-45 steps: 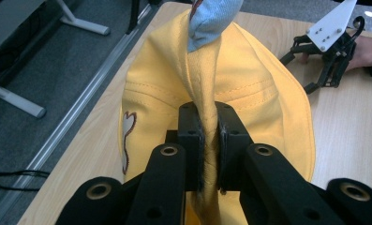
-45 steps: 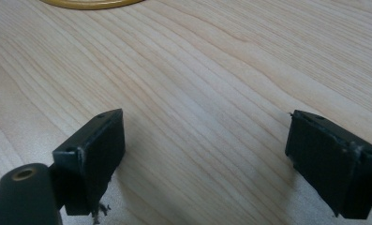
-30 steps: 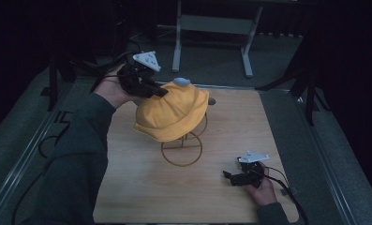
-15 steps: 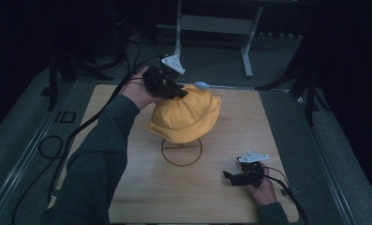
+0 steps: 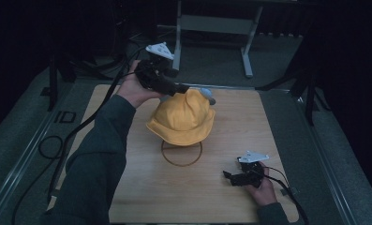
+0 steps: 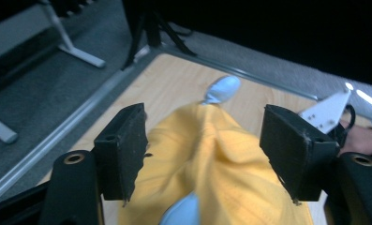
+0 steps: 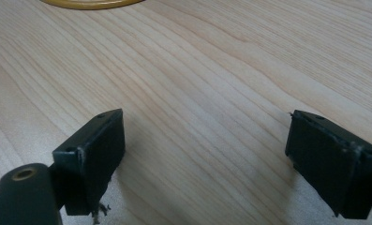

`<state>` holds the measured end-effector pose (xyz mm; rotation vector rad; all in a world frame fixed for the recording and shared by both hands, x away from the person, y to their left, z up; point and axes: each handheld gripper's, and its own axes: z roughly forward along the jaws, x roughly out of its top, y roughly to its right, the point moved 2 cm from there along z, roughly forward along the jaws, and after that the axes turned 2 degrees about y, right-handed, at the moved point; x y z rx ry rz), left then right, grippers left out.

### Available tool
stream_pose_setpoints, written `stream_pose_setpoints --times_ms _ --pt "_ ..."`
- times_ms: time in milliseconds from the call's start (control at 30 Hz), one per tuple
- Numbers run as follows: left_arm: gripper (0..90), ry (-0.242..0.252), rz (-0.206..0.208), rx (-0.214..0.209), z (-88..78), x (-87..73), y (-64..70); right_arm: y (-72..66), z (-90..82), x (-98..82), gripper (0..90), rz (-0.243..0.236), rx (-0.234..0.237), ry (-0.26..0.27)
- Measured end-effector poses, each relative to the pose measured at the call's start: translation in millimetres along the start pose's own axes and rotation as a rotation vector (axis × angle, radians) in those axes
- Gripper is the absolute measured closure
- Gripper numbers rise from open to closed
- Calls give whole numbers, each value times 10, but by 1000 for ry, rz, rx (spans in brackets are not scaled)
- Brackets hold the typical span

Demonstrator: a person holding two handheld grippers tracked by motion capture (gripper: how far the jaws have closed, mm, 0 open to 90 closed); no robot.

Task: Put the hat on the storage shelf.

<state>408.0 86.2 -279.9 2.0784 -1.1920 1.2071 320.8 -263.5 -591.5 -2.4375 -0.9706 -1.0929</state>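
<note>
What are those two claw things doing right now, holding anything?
Left gripper: open, jaws either side of the yellow fabric hat.
Right gripper: open, empty, over the wooden table.

This looks like a lab or a recording studio. A light wooden desk stands on grey carpet floor, dark all around. Black cables lie at the left of the frame, a grey metal frame leg at the upper middle.

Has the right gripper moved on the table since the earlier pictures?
No. In the high view the right gripper rests at the same spot on the wooden table, right of the stand's ring base, as before.
</note>
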Motion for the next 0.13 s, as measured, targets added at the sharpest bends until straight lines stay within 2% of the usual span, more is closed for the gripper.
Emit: stream_pose_setpoints --times_ms 133 --pt "305 25 -32 32 -147 -58 -89 0 0 0 119 0 0 0"
